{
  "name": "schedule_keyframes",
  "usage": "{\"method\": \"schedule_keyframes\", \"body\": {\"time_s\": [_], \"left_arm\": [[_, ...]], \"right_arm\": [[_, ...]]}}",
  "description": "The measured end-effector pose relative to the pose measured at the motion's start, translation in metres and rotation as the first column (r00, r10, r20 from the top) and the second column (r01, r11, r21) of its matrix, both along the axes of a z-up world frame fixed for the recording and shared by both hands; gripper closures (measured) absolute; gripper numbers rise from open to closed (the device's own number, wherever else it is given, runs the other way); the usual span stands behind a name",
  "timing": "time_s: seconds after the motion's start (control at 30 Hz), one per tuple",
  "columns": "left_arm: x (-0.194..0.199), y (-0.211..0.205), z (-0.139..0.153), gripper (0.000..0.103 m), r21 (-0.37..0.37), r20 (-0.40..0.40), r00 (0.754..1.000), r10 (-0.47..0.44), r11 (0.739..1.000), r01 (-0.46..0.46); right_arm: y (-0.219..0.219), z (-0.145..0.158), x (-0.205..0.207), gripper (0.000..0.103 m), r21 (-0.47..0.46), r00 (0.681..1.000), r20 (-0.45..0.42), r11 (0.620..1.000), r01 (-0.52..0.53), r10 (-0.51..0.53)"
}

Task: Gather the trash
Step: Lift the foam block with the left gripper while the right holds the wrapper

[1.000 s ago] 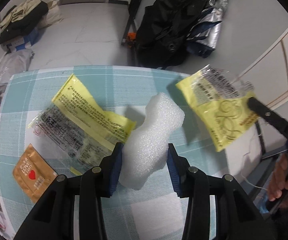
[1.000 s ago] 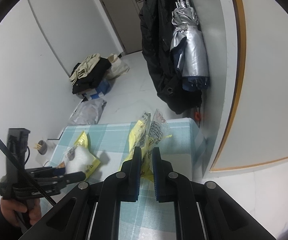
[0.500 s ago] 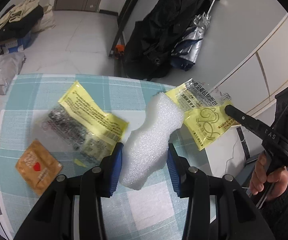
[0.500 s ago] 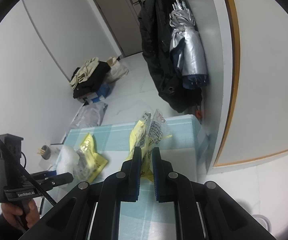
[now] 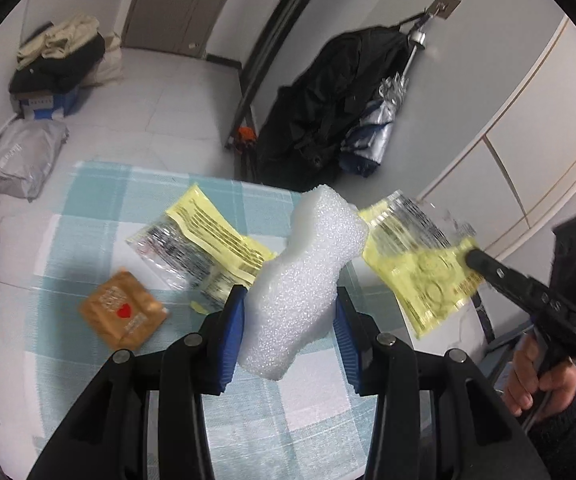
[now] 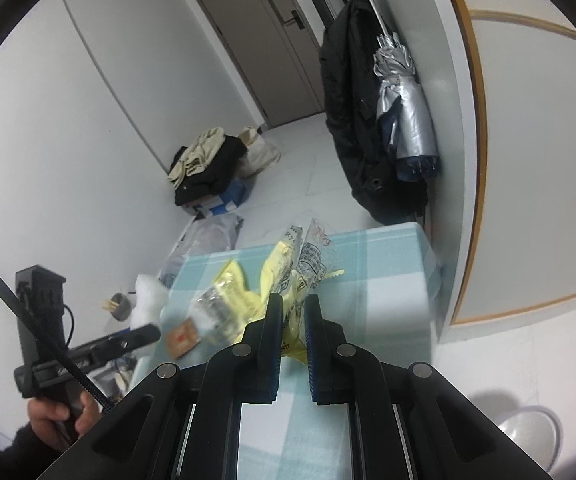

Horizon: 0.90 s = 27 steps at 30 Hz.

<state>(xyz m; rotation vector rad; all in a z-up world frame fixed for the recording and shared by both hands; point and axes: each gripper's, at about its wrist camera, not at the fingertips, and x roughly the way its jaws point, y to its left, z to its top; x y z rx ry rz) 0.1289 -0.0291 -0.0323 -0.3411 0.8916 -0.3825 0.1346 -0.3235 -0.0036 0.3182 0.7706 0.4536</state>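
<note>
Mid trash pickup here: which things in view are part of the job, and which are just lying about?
Job:
- white foam piece, held in left gripper
- yellow wrapper, pinched in right gripper
- second yellow wrapper, on the checked table
- brown sachet, on the table

Lying about:
- black coat and silver umbrella on the wall
- clothes pile
- grey bag on the floor

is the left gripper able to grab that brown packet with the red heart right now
Probably not as things stand. The left gripper is already clamped on the white foam piece, so its jaws are full. The brown packet lies uncovered on the checked tablecloth, so the way is free once the foam is dropped.
</note>
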Motion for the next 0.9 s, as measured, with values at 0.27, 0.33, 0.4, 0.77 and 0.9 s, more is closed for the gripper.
{"method": "schedule_keyframes", "body": {"time_s": [0.27, 0.33, 0.4, 0.77, 0.9], "left_arm": [[-0.024, 0.012, 0.040, 0.066, -0.012, 0.074, 0.995, 0.068, 0.998, -0.067], [-0.033, 0.007, 0.057, 0.065, 0.007, 0.129, 0.990, 0.058, 0.998, -0.060], [-0.042, 0.005, 0.068, 0.065, 0.010, 0.158, 0.986, 0.054, 0.998, -0.057], [-0.077, -0.031, 0.106, 0.065, 0.033, 0.271, 0.963, -0.007, 0.999, -0.002], [-0.083, -0.059, 0.112, 0.065, 0.036, 0.291, 0.954, -0.067, 0.998, 0.058]], "right_arm": [[0.004, 0.030, -0.062, 0.093, 0.035, 0.997, 0.072, 0.999, -0.004, 0.002], [0.002, 0.041, -0.079, 0.093, 0.039, 0.996, 0.092, 0.999, -0.006, 0.002], [-0.002, 0.050, -0.093, 0.093, 0.046, 0.994, 0.113, 0.999, 0.001, -0.006], [-0.056, 0.100, -0.158, 0.093, 0.077, 0.966, 0.235, 0.993, 0.090, -0.106], [-0.088, 0.105, -0.176, 0.093, 0.072, 0.958, 0.237, 0.986, 0.149, -0.162]]}}
